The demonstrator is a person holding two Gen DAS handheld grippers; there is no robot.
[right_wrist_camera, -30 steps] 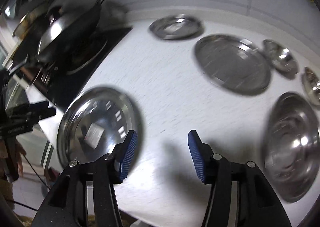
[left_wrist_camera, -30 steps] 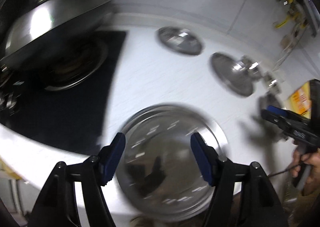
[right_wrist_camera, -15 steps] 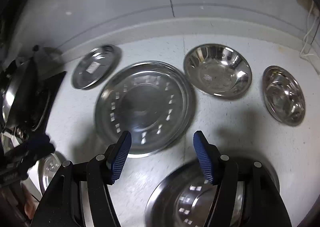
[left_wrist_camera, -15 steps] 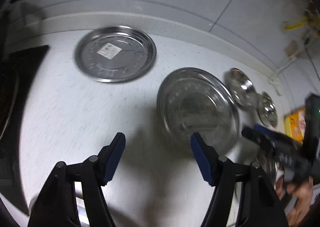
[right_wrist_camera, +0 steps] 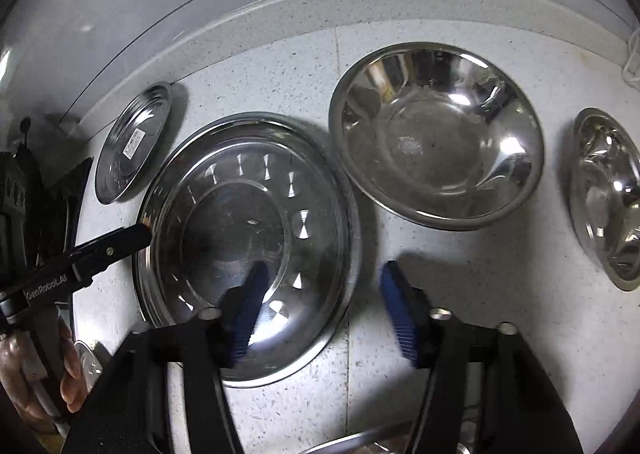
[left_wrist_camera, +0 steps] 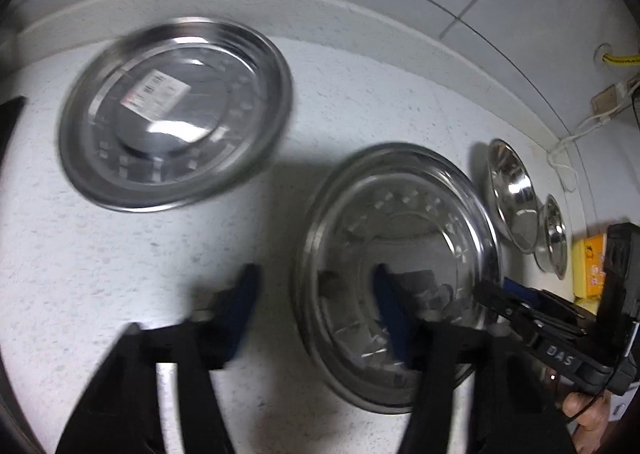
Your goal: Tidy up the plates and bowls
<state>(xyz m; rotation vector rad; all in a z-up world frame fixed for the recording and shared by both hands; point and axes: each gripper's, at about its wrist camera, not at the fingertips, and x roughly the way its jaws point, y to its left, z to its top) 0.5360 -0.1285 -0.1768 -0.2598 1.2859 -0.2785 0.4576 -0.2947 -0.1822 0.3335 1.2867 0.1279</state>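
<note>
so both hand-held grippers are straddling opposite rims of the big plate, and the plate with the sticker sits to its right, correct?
Not quite: the stickered plate sits to the left of the big plate, beside the dark stovetop edge, as the right wrist view shows. To its right is a bowl. Both hand-held grippers, left and right, do straddle its opposite rims, jaws closing.
</note>
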